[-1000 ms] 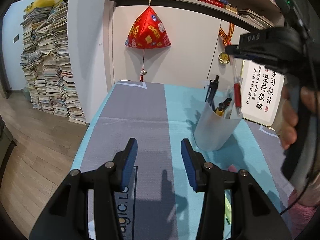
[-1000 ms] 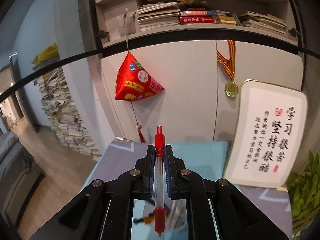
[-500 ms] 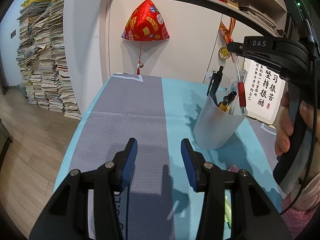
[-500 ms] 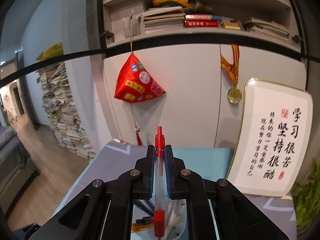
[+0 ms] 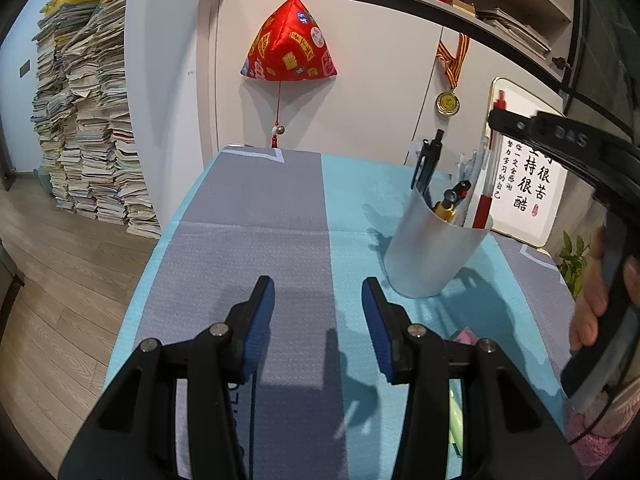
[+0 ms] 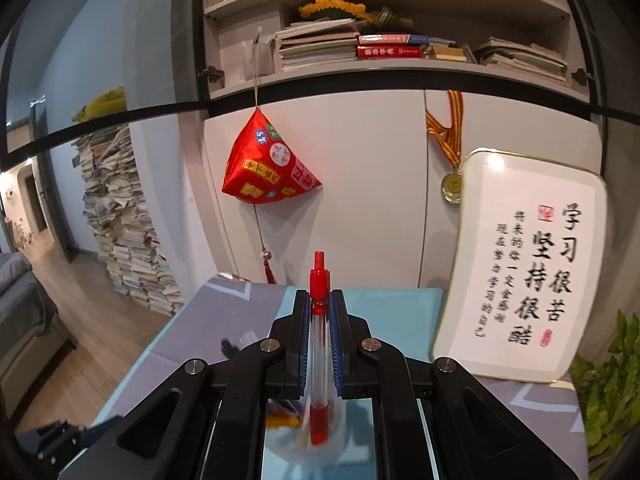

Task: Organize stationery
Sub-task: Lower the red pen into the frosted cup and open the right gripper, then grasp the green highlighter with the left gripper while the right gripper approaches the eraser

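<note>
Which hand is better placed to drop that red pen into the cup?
Right. Its hand-held gripper is shut on the red pen, whose tip is already inside the cup. The left one is open and empty.

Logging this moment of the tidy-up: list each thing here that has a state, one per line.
Left tongs: open, empty, above the mat.
Right tongs: shut on the red pen.
Red pen: upright, lower end inside the pen cup's mouth.
Pen cup: upright on the mat, pens already in it.
Framed calligraphy: propped upright behind the cup.
</note>
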`<state>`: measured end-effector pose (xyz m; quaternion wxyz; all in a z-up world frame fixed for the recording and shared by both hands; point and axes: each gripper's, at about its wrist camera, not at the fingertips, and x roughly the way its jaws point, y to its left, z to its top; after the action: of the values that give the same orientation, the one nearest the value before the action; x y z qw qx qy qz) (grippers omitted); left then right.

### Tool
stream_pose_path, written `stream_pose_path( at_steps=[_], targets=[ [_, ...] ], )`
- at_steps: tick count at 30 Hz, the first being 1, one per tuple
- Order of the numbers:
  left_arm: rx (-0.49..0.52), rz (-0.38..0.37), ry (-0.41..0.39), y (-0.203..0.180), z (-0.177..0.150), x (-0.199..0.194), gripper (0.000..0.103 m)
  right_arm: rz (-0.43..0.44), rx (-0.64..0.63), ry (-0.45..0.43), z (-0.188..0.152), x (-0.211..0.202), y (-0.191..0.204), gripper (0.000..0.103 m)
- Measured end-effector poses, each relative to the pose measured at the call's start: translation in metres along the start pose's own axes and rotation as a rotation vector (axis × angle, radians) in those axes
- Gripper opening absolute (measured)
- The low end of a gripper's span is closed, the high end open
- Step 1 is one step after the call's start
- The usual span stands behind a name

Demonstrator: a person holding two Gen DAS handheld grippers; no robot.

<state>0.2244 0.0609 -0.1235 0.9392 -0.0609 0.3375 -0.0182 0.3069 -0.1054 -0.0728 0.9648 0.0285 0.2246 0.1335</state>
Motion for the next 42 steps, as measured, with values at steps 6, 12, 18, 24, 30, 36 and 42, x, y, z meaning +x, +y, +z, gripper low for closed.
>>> stream_pose_path(
  at_steps=[6, 12, 18, 24, 30, 36, 42],
  targets=[
    [0.019, -0.011, 0.003, -0.009, -0.002, -0.004, 0.047, 0.035, 0.018, 0.049, -0.006, -0.010, -0.004, 0.010],
    [0.048, -0.015, 0.000, -0.018, -0.005, -0.009, 0.053, 0.059, 0.059, 0.133, -0.019, -0.005, -0.008, 0.010],
    [0.063, -0.038, 0.033, -0.026, -0.011, -0.010, 0.055, 0.070, 0.067, 0.210, -0.028, -0.007, -0.012, 0.010],
    [0.105, -0.071, 0.074, -0.044, -0.026, -0.013, 0.058, 0.102, 0.109, 0.255, -0.036, -0.024, -0.022, 0.013],
    [0.150, -0.105, 0.144, -0.063, -0.047, -0.010, 0.058, 0.053, 0.099, 0.287, -0.053, -0.048, -0.032, 0.014],
    [0.182, -0.113, 0.191, -0.077, -0.061, -0.006, 0.058, 0.022, 0.136, 0.348, -0.077, -0.062, -0.050, 0.015],
    [0.172, -0.114, 0.242, -0.084, -0.071, 0.007, 0.057, 0.020, 0.201, 0.370, -0.091, -0.068, -0.066, 0.015]
  ],
)
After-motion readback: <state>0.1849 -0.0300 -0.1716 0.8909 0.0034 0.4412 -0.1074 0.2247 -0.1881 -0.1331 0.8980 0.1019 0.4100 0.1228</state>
